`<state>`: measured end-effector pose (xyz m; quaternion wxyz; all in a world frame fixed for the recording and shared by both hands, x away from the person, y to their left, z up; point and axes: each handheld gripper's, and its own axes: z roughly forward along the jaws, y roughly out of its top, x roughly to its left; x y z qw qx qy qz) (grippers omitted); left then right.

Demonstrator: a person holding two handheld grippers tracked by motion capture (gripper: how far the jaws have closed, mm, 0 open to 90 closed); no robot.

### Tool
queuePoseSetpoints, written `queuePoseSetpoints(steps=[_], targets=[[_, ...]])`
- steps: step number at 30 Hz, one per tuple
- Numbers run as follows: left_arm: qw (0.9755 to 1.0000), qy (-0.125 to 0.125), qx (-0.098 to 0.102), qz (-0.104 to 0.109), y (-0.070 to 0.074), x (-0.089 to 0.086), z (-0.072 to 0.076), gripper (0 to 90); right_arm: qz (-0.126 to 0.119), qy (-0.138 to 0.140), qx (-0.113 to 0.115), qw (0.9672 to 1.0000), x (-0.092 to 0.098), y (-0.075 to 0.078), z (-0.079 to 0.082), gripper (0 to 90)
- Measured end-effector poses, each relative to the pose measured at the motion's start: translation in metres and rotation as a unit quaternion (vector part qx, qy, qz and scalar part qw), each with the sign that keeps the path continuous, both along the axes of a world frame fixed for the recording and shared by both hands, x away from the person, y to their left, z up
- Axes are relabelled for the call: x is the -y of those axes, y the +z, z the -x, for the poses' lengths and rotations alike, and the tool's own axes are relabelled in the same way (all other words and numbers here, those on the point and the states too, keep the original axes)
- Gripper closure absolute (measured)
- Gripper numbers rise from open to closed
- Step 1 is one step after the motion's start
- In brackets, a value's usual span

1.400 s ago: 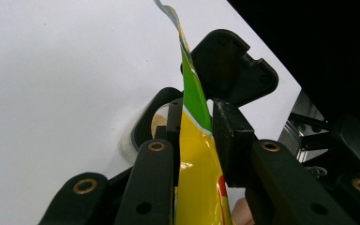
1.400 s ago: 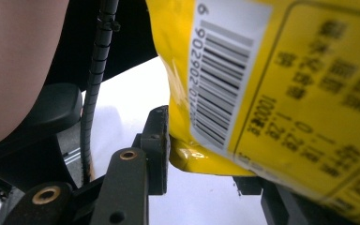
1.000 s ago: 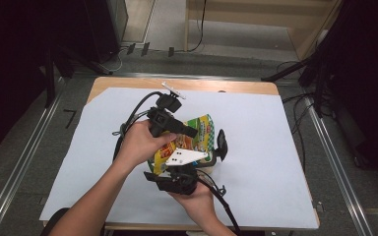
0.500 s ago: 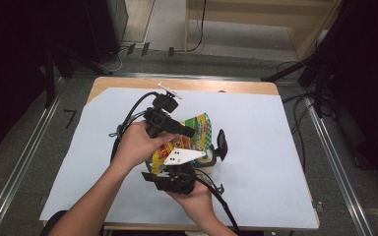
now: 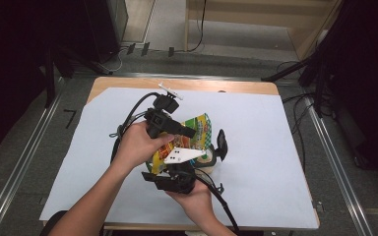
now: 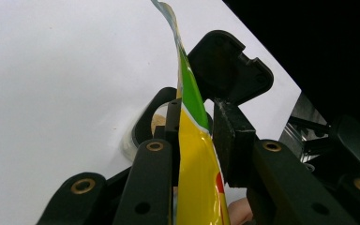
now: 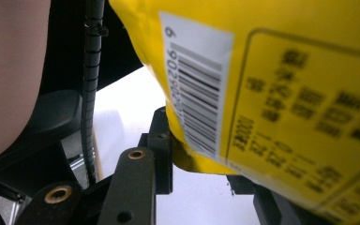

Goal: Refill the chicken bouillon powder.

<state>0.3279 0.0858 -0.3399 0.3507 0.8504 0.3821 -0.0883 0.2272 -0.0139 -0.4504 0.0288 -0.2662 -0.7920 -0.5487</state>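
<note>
We hold the yellow snack bag (image 5: 197, 132) above mid-table (image 5: 275, 147), its edges pinched by our left tool (image 6: 194, 136) and right tool (image 7: 201, 161); white surface lies open on all sides.

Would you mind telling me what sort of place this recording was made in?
Probably a lab or recording workspace: a wooden table covered with a white sheet, metal rails along the floor, and loose cables beside dark equipment.

Snack bag (image 5: 197, 129) above the table (image 5: 275, 147), between both hand-held grippers.
</note>
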Motion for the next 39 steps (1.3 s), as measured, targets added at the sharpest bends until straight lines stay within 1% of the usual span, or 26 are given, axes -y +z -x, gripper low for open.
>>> queuePoseSetpoints(steps=[3,4,10,15,24,39], targets=[[1.0000,0.005,0.000,-0.004,-0.0015,-0.0008,-0.0016,76.7,0.001,-0.001,0.002,1.0000,0.0000,0.0014,0.0013,69.1],[1.0000,0.005,-0.006,-0.002,-0.0019,-0.0020,-0.0028,76.8,0.002,0.000,0.007,1.0000,-0.0002,0.0023,0.0021,69.0],[1.0000,0.006,-0.003,-0.001,-0.0018,-0.0018,-0.0023,76.8,0.003,0.000,0.006,1.0000,-0.0002,0.0021,0.0018,69.0],[1.0000,0.006,-0.005,0.000,-0.0022,-0.0023,-0.0032,76.8,0.007,0.001,0.011,0.9999,0.0004,0.0023,0.0014,68.8],[0.9998,0.008,-0.016,0.005,-0.0049,-0.0043,-0.0063,76.8,0.006,0.006,0.007,0.9999,0.0004,0.0027,0.0013,68.7],[0.9999,0.008,-0.010,0.010,-0.0029,-0.0030,-0.0035,74.1,-0.006,0.003,-0.004,1.0000,0.0026,0.0005,-0.0023,69.0]])
